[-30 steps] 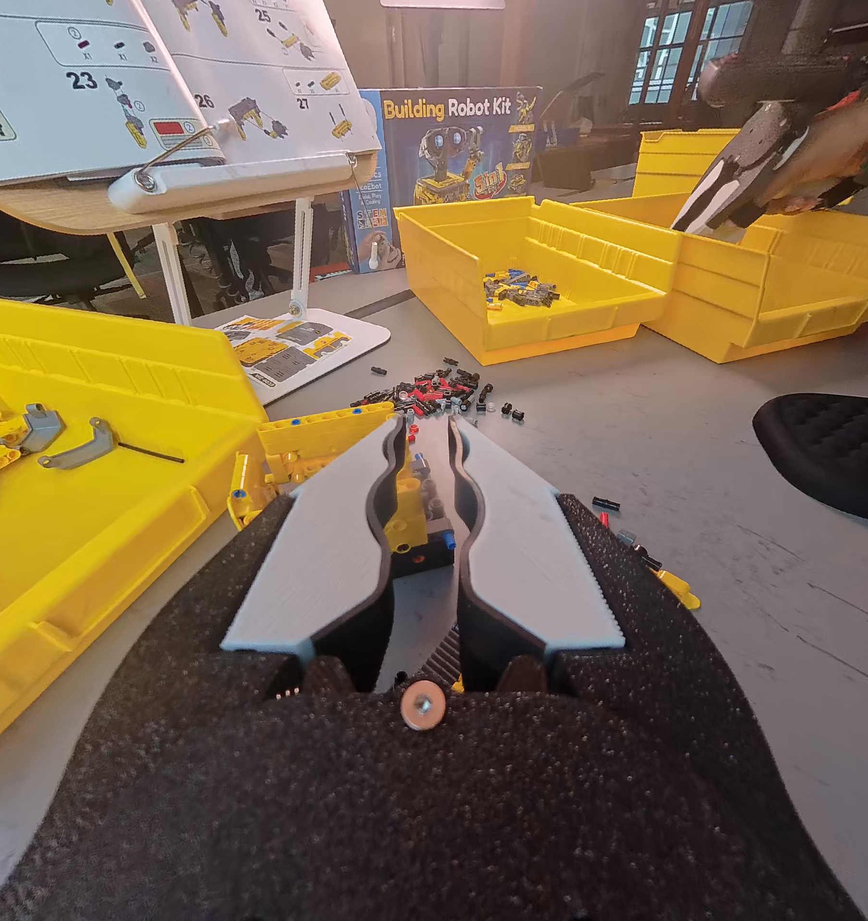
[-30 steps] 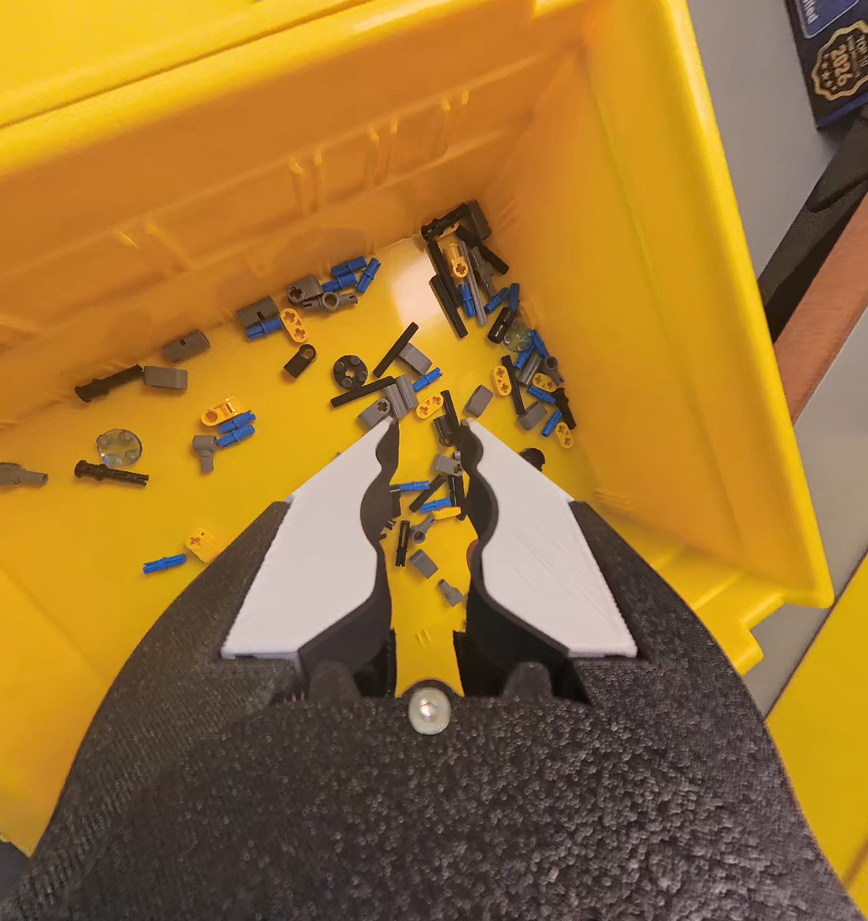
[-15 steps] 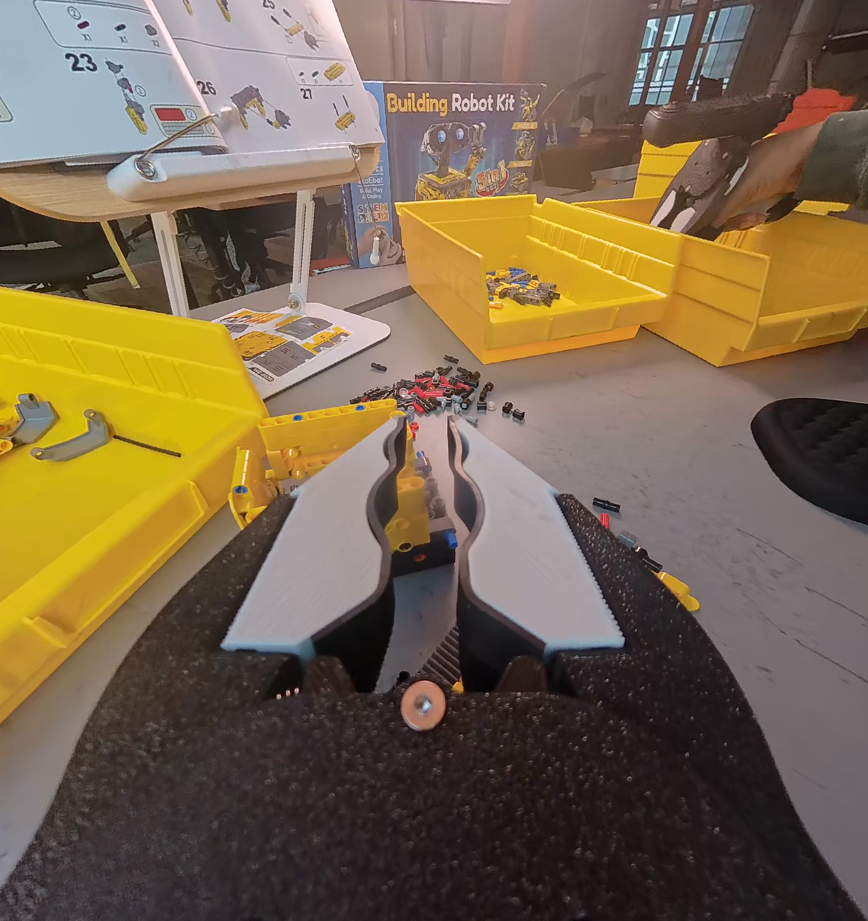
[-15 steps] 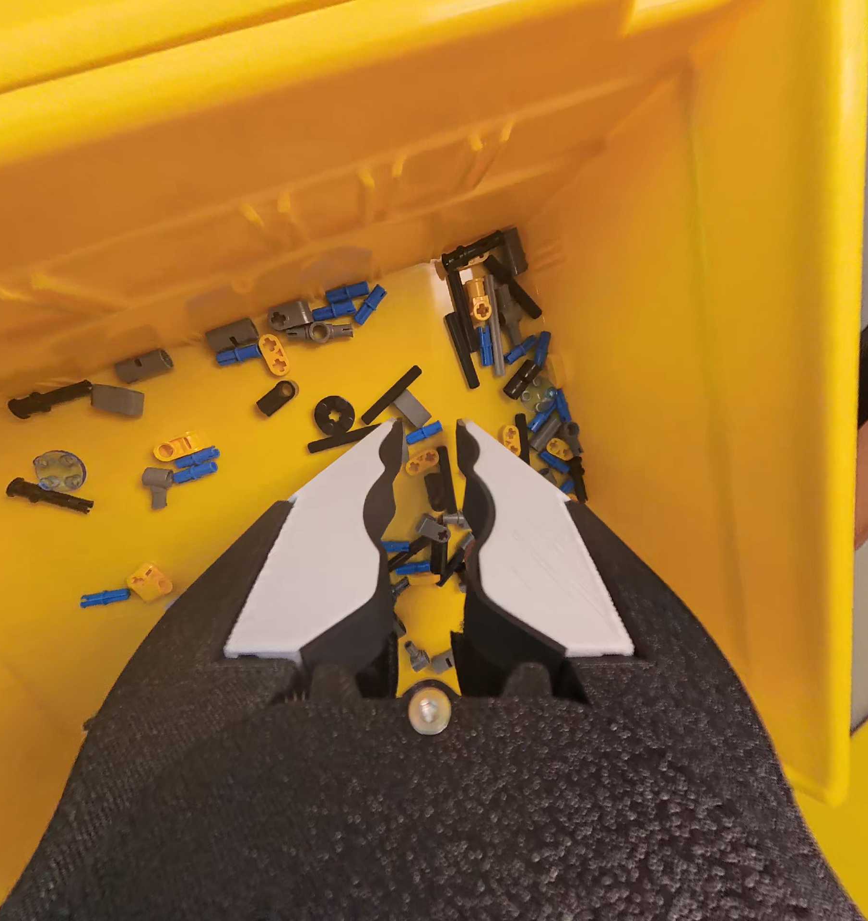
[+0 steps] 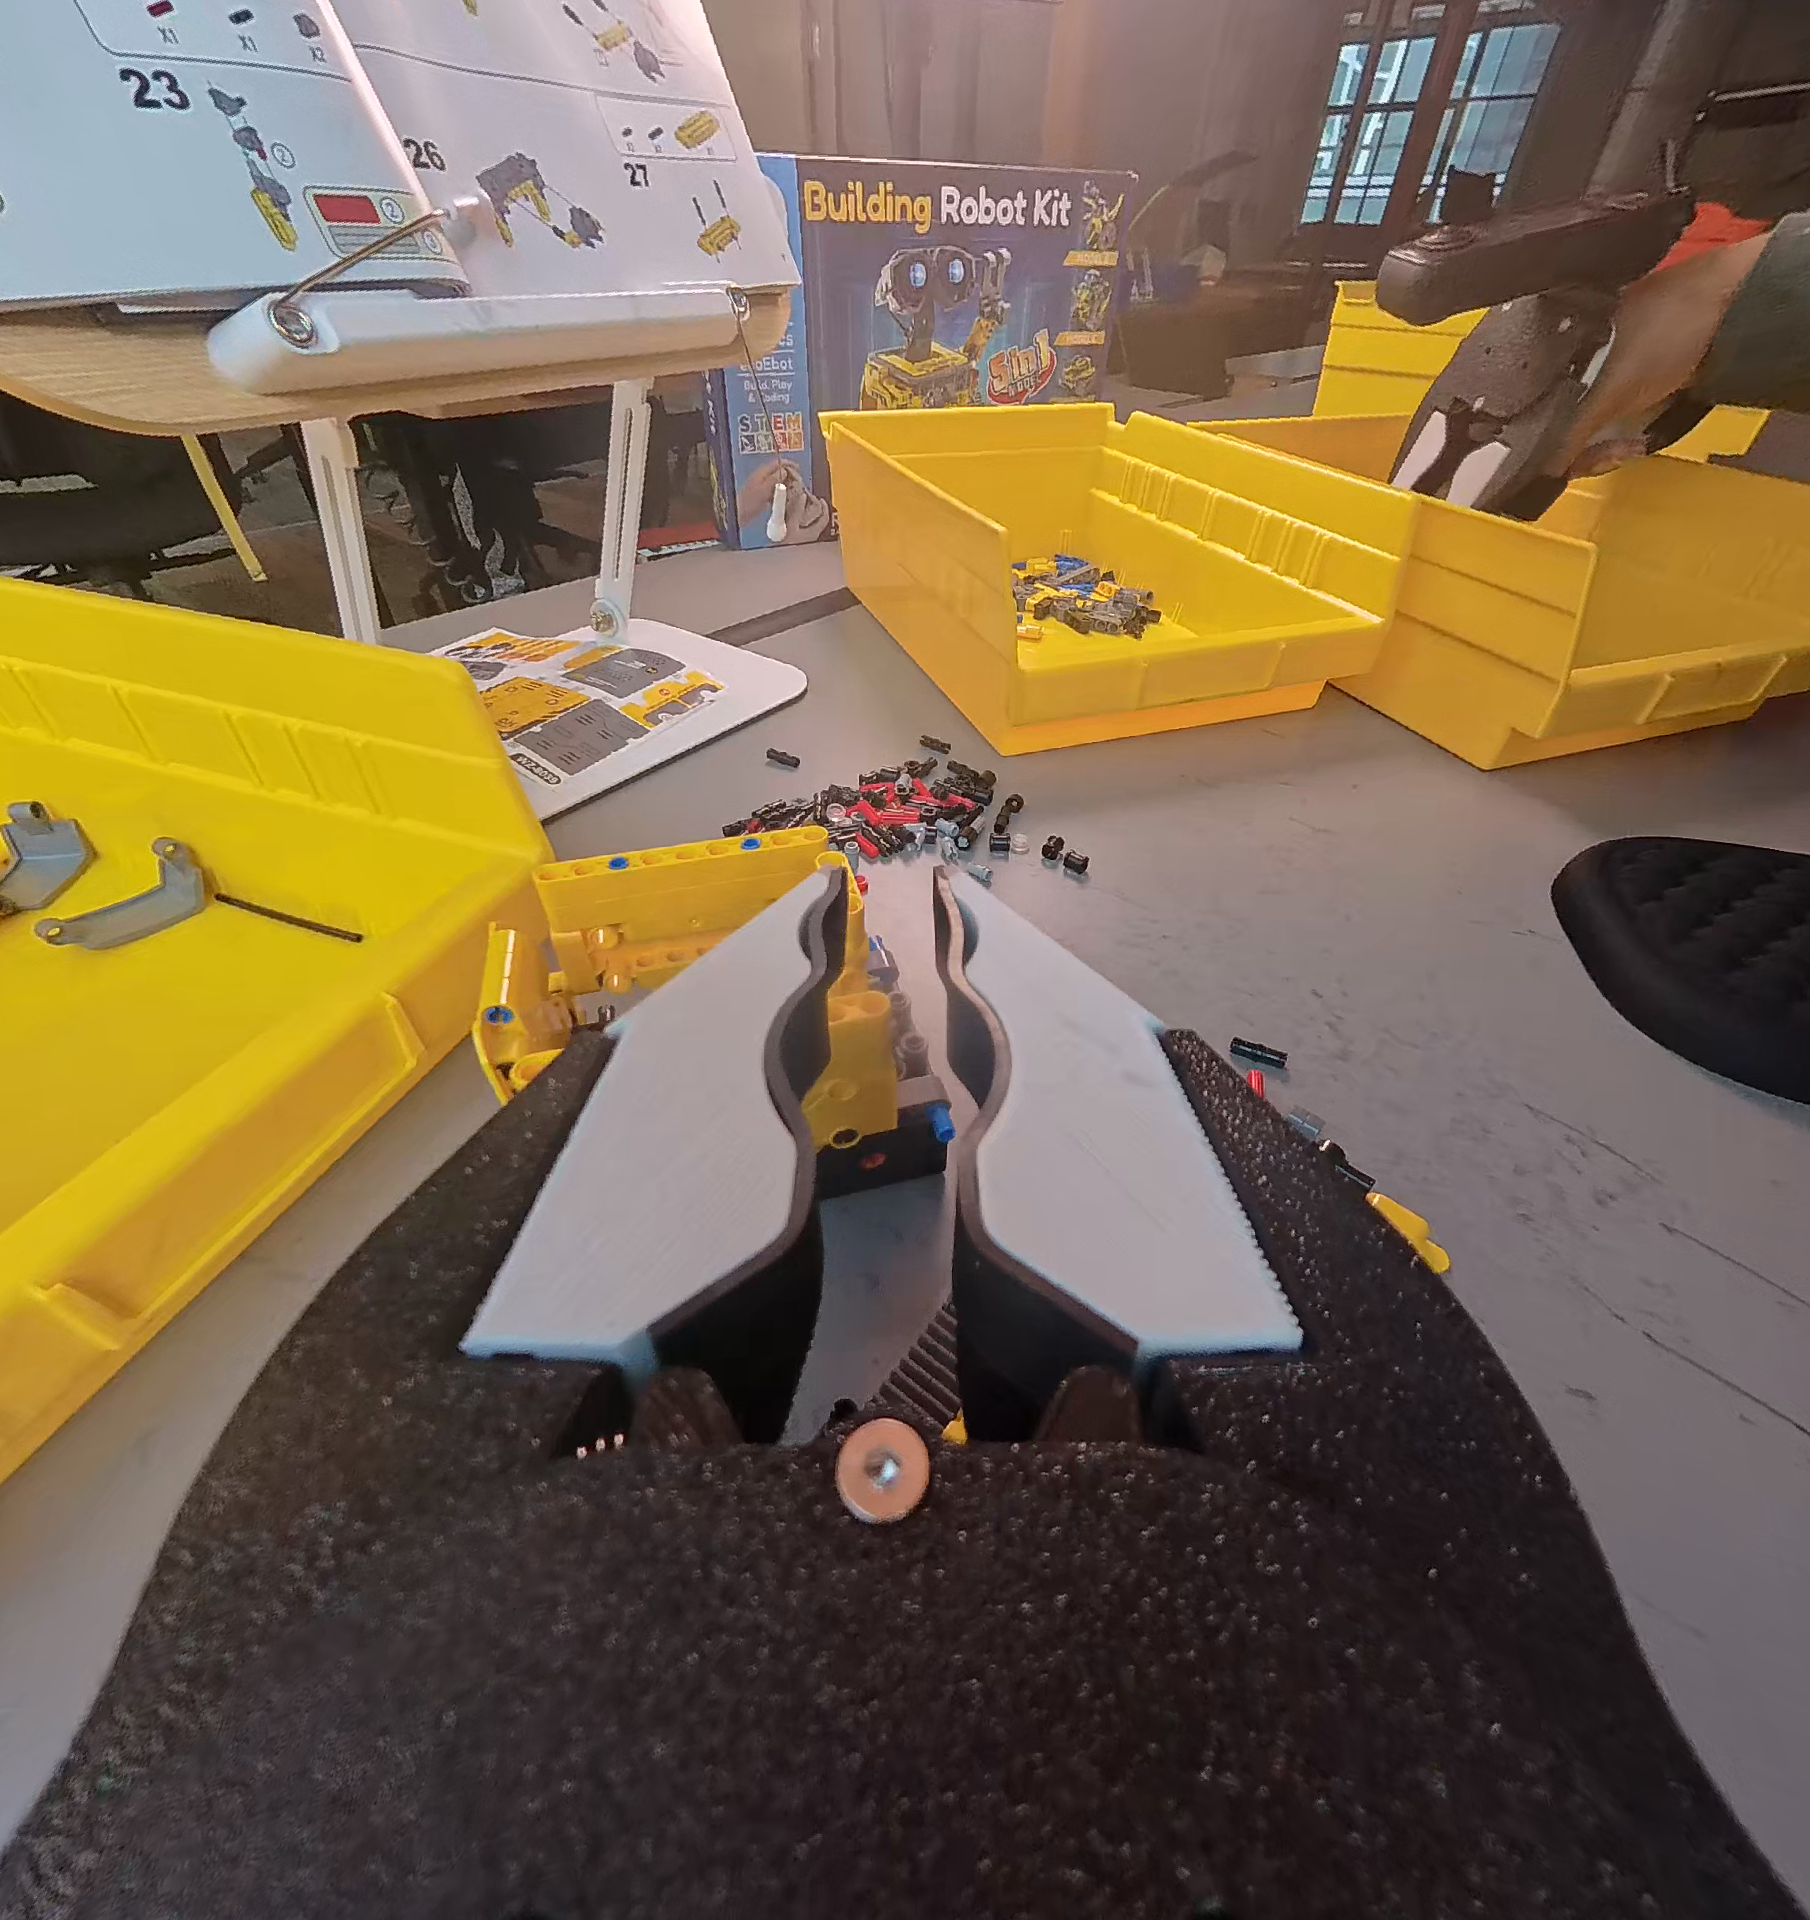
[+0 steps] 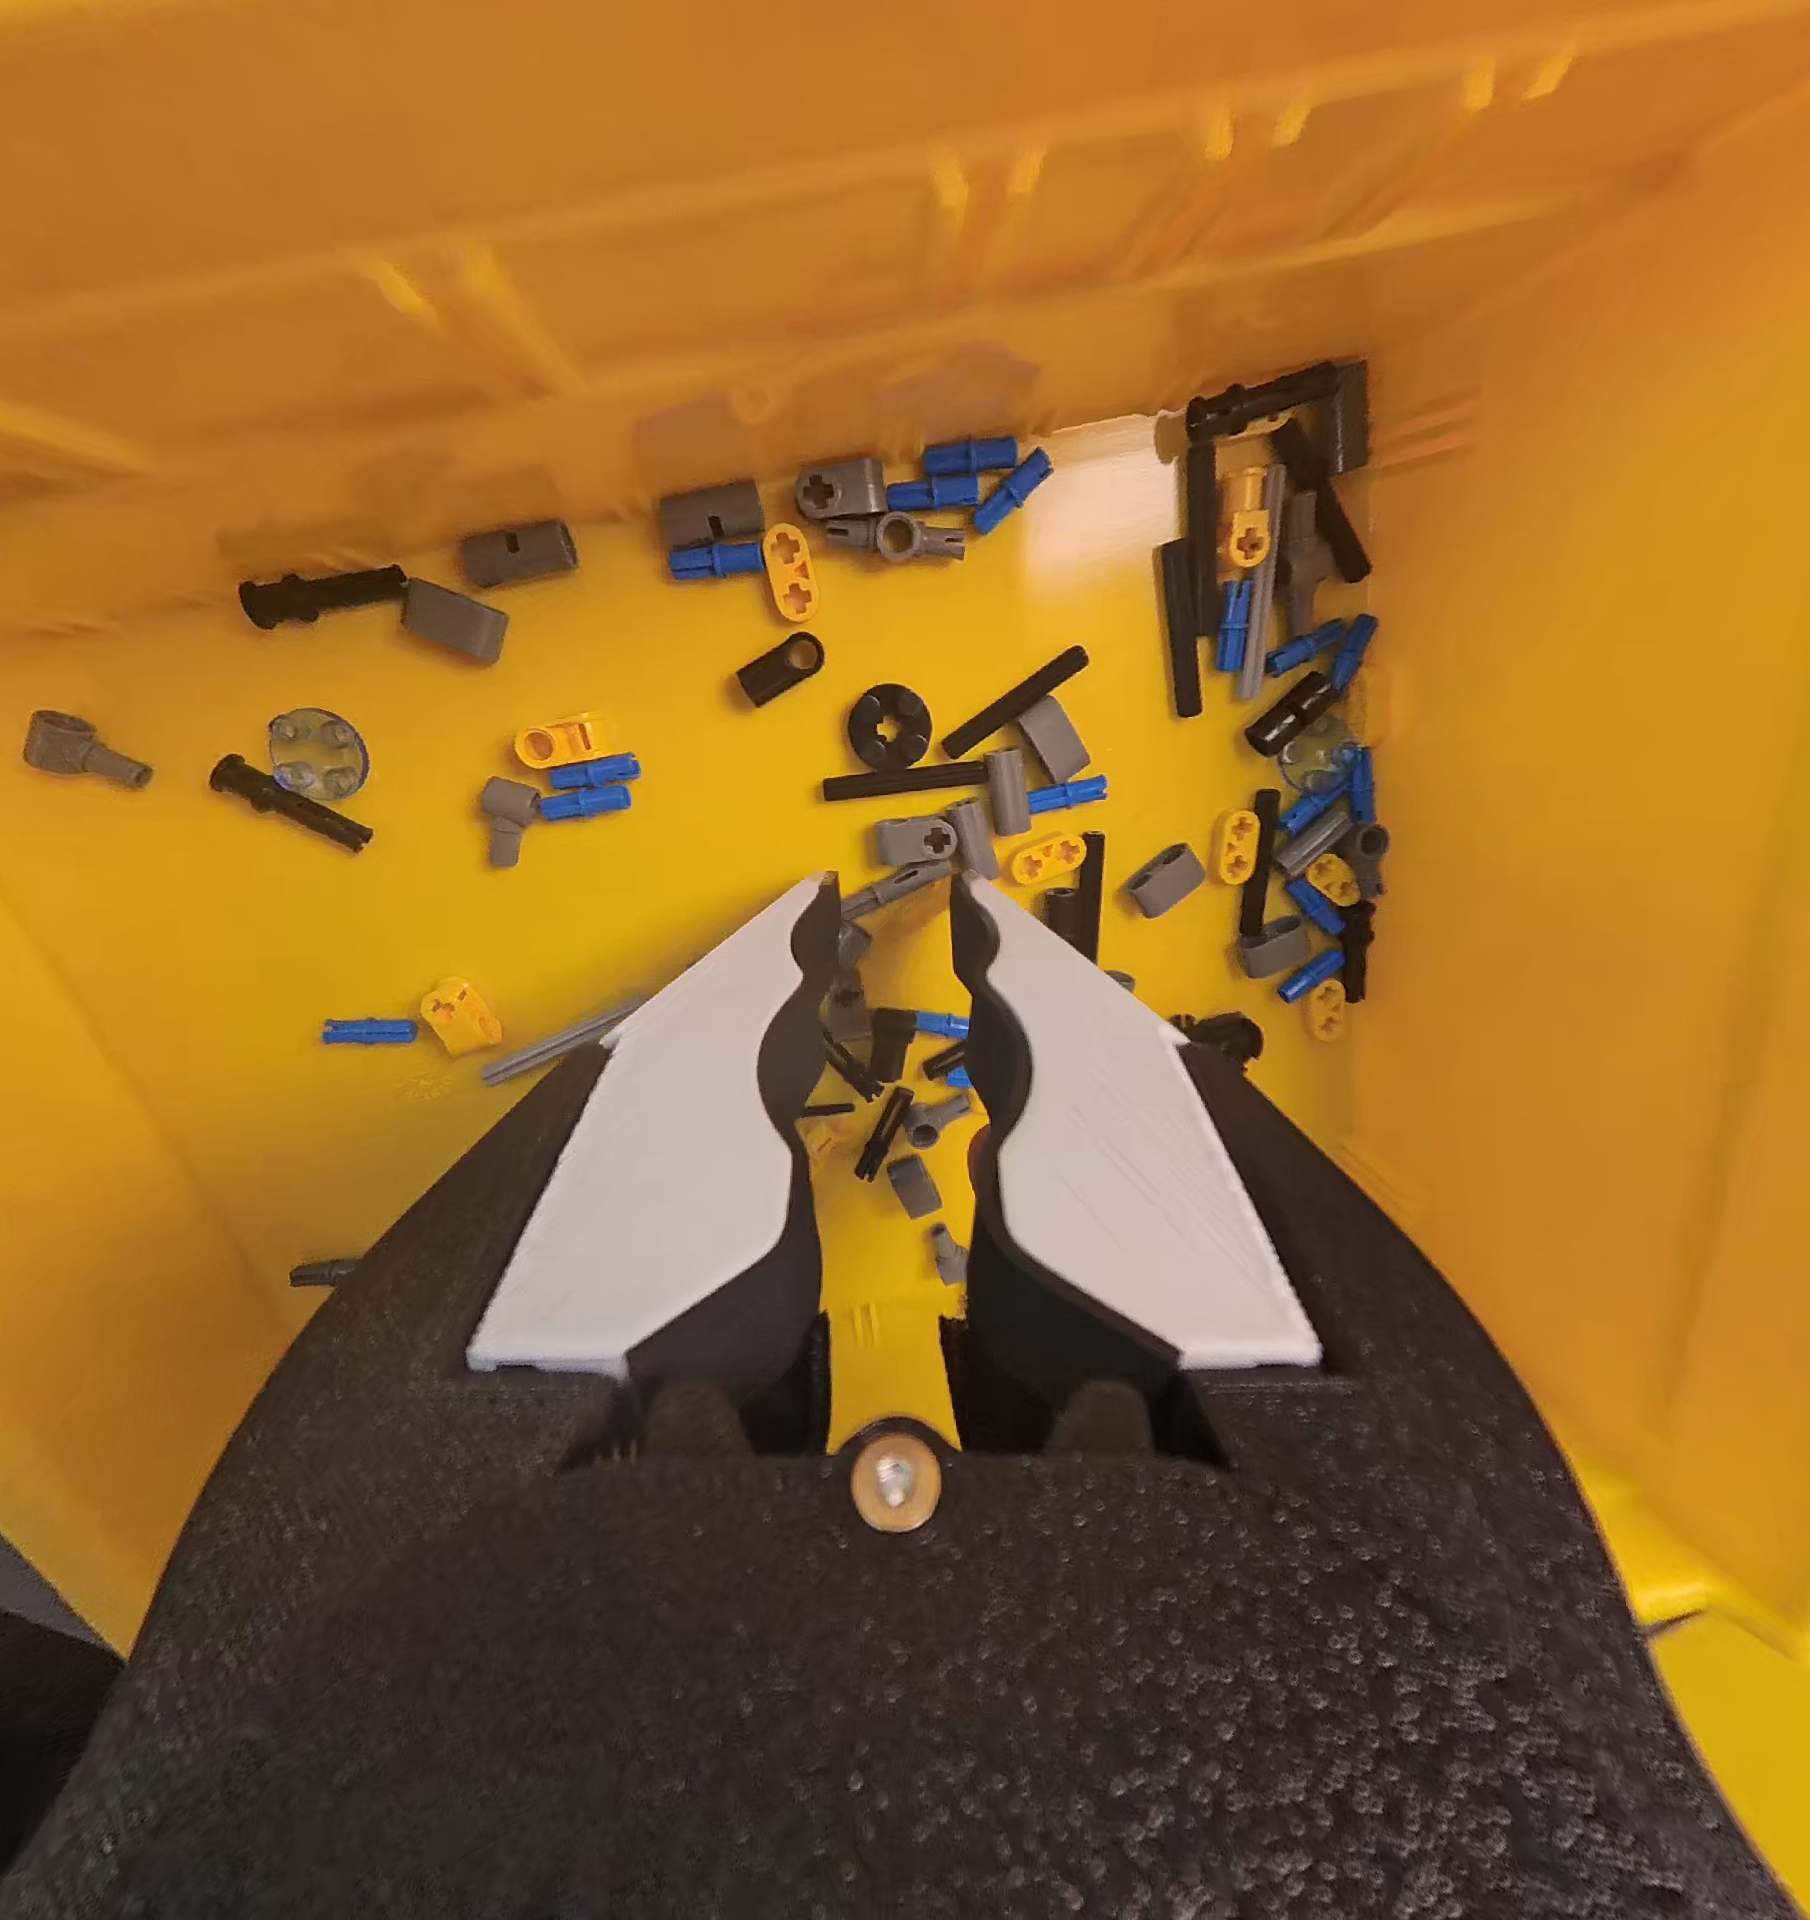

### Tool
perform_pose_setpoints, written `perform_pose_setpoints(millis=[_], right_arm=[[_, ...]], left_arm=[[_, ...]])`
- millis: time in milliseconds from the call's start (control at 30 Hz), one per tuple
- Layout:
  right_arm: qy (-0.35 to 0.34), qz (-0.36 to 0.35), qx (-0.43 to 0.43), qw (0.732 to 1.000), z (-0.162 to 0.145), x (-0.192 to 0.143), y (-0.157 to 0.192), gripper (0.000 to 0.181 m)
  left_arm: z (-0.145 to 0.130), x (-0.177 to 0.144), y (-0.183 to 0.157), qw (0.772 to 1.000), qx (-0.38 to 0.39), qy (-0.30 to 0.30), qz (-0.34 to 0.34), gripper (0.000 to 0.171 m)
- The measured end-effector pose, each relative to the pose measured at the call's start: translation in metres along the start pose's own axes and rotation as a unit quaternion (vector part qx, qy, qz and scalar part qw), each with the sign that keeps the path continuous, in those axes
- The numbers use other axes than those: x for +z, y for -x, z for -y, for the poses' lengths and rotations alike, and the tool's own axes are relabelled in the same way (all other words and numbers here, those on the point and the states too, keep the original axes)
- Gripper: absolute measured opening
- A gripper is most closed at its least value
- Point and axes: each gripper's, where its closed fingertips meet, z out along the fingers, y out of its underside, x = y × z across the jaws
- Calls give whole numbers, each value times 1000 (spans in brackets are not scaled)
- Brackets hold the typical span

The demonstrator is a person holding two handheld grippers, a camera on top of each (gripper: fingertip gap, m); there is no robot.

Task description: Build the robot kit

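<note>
My left gripper point(image 5: 888, 902) pinches the yellow brick assembly point(image 5: 672, 914) at frame centre; a loose clamp could let it twist free. My right gripper point(image 6: 893, 883), spread, hangs over crowded small parts point(image 6: 911, 1101) in the yellow bin point(image 6: 1607, 831); I might snag several.

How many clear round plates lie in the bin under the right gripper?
2: one plate at the left, by a black pin; one at the right, among piled parts. Others may be hidden under the gripper.
</note>
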Motion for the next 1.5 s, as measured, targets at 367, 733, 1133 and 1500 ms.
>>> perform_pose_setpoints(millis=[367, 733, 1133, 1500], right_arm=[[-23, -12, 8, 1000, 9, 6, -2, 18], [-11, 4, -11, 1000, 3, 6, 8, 15], [-255, -51, -97, 961, 100, -115, 70, 14], [-262, 81, -269, 923, 205, -54, 275, 15]], left_arm=[[0, 0, -1, 1000, 3, 1, -2, 15], [0, 0, -2, 1000, 3, -1, -6, 15], [1, -2, -3, 1000, 7, -2, -6, 15], [5, -10, -7, 999, 32, 0, -6, 16]])
